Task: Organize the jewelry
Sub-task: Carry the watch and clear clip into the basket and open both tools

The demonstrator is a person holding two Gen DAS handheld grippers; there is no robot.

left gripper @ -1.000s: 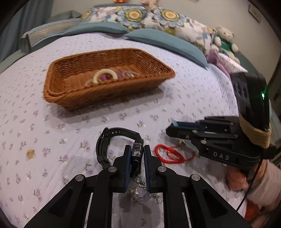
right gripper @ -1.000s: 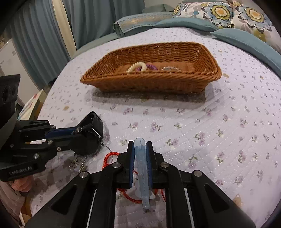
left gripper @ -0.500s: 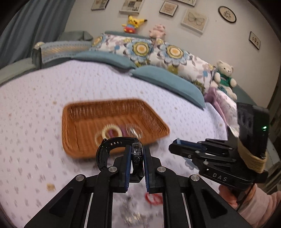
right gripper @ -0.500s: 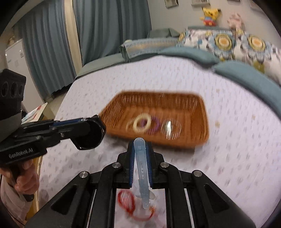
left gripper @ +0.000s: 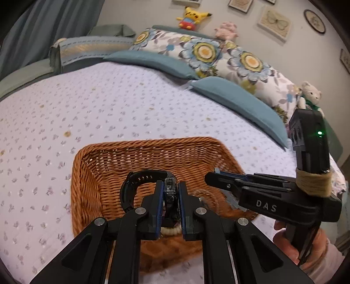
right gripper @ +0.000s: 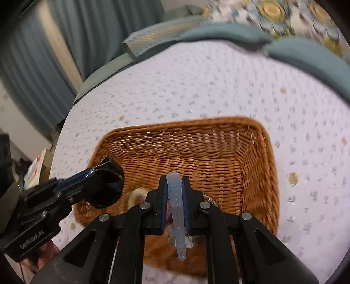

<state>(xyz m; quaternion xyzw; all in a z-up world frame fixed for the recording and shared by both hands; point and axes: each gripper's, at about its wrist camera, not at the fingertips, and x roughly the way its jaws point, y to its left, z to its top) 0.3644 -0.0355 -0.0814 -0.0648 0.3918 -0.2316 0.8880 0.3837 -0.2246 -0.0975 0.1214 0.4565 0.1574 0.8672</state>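
Both over basket (left gripper: 87, 166) | left gripper (left gripper: 170, 192) clamps watch (left gripper: 140, 181) | right gripper (right gripper: 175, 185) clamps clip (right gripper: 178, 218)

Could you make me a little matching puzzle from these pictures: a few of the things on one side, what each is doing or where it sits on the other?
Things:
1. black watch
2. pale blue strap
3. wicker basket
4. yellow plush toy

States:
A. rests on the flowered bedspread
B. clamped in the left gripper
C. sits up behind the pillows
D. clamped in the right gripper

Pairs: 1-B, 2-D, 3-A, 4-C
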